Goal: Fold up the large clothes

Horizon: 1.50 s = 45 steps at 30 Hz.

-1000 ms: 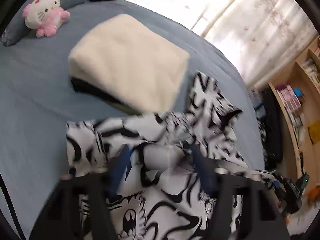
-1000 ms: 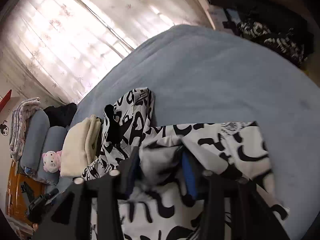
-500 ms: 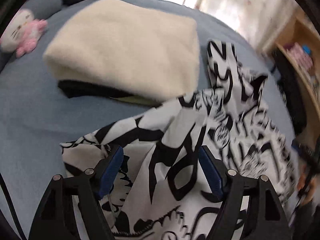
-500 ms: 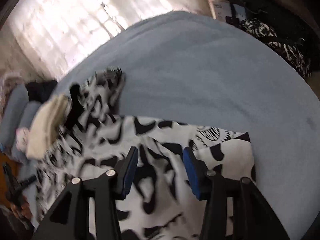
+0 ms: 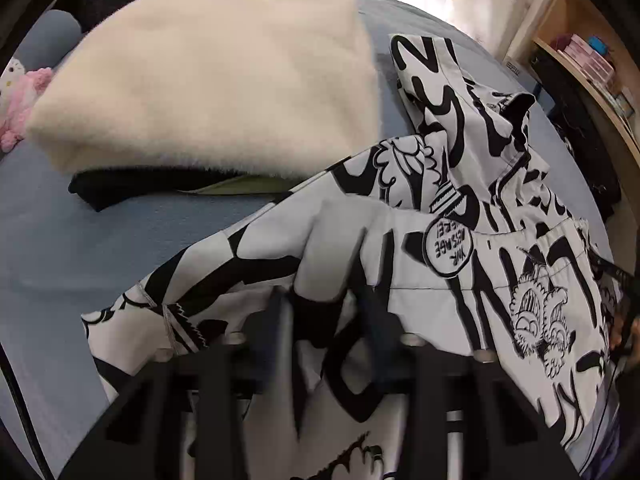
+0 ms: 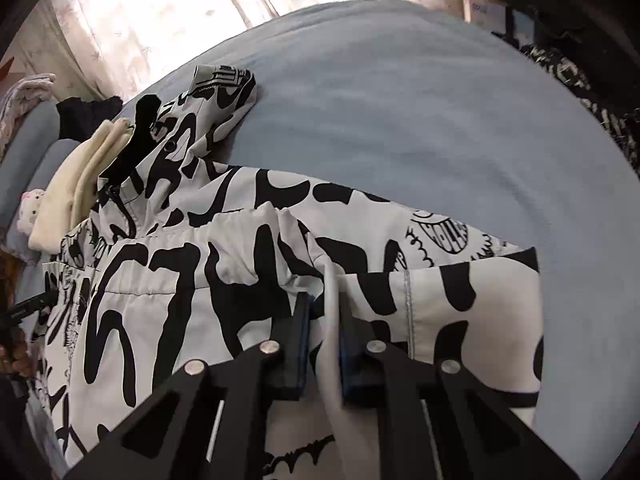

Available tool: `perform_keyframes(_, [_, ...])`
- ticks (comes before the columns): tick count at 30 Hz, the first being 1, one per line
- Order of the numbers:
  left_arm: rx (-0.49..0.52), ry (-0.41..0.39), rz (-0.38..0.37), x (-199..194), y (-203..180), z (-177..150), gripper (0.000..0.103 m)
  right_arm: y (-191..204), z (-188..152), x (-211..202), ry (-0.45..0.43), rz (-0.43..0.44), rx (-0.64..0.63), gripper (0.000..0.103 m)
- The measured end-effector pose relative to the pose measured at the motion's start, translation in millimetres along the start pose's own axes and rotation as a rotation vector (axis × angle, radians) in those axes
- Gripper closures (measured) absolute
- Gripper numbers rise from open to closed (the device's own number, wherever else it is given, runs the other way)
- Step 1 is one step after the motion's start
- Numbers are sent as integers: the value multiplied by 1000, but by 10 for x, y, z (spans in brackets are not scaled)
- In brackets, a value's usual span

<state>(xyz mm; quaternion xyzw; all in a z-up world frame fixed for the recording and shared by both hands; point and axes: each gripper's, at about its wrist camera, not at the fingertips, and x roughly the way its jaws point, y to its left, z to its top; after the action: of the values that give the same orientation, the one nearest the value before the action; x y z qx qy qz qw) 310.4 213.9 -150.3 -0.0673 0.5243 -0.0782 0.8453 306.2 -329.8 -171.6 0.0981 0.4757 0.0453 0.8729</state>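
A large black-and-white patterned jacket [image 5: 460,200] lies spread on the blue bed [image 5: 100,240]. My left gripper [image 5: 326,312] points down at its near edge. Its jaws are closing, and a bunched hump of the cloth is pinched between them. In the right wrist view the same jacket [image 6: 180,300] fills the lower half. My right gripper [image 6: 326,320] is closing too. Its blue pads [image 6: 304,332] squeeze a thin upright ridge of the white cloth near the jacket's hem.
A folded cream fleece [image 5: 208,80] sits on dark clothes just beyond the jacket, with a pink plush toy [image 5: 20,100] to its left. A wooden shelf [image 5: 592,60] stands at the right. Bare blue bed [image 6: 400,120] stretches beyond the jacket, with dark clothes [image 6: 580,80] past its edge.
Both grippers have sunk onto the jacket. Their jaws, wide apart before, have narrowed onto folds of the cloth. The fleece now looms larger in the left wrist view.
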Motion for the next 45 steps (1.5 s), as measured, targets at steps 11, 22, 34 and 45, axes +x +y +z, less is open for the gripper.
perform_keyframes(11, [-9, -229, 153, -663, -306, 94, 97, 82, 67, -762, -317, -78, 77, 98])
perform_keyframes(22, [-24, -210, 229, 266, -187, 69, 96, -132, 155, 319, -130, -203, 102, 92])
perform_keyframes(34, [-158, -318, 141, -409, -66, 12, 80, 184, 165, -318, -177, -96, 152, 85])
perform_keyframes(45, [-41, -177, 108, 181, -932, -111, 90, 1769, -156, 288, -21, 47, -206, 86])
